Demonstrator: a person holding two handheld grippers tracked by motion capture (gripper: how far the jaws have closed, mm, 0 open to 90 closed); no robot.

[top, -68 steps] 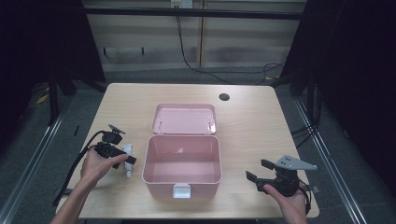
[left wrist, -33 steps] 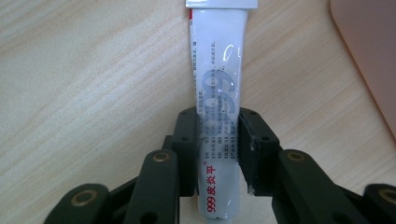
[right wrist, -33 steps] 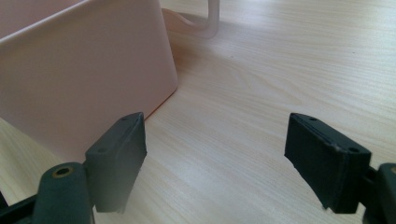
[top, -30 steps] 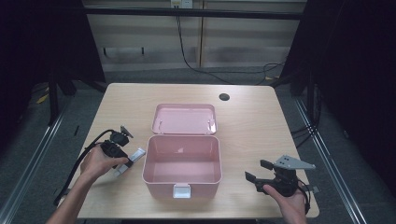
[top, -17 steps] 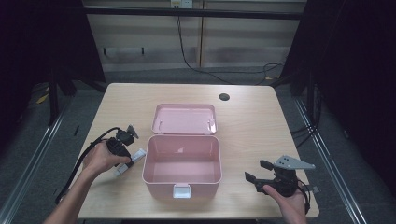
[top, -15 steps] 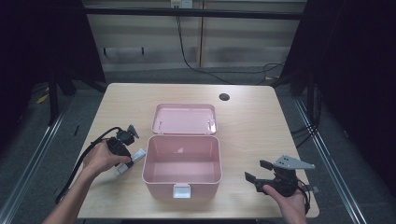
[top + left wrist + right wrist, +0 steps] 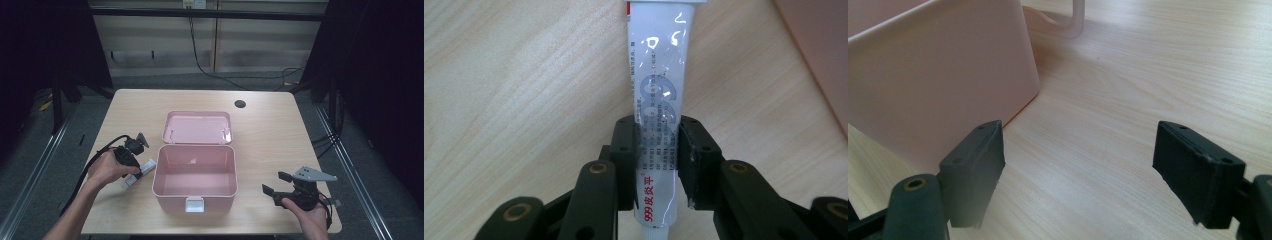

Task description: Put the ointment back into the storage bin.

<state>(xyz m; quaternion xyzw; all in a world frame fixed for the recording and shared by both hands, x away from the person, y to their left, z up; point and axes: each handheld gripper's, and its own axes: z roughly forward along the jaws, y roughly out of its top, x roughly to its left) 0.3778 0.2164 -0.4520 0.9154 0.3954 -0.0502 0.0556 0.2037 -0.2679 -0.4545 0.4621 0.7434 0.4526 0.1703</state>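
Tube, white with blue and red print, is lying flat on the table beside the pink box, long axis pointing toward it. Left gripper is clamping its lower part; right gripper is resting with jaws wide.

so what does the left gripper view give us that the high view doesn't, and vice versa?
Left gripper view: the printed label on the white tube, red "999" text, and the left gripper clamped on the tube's lower body.

High view: the open pink box with its lid laid back, the right gripper open and idle, the whole table.

Both: the tube beside the box's left wall.
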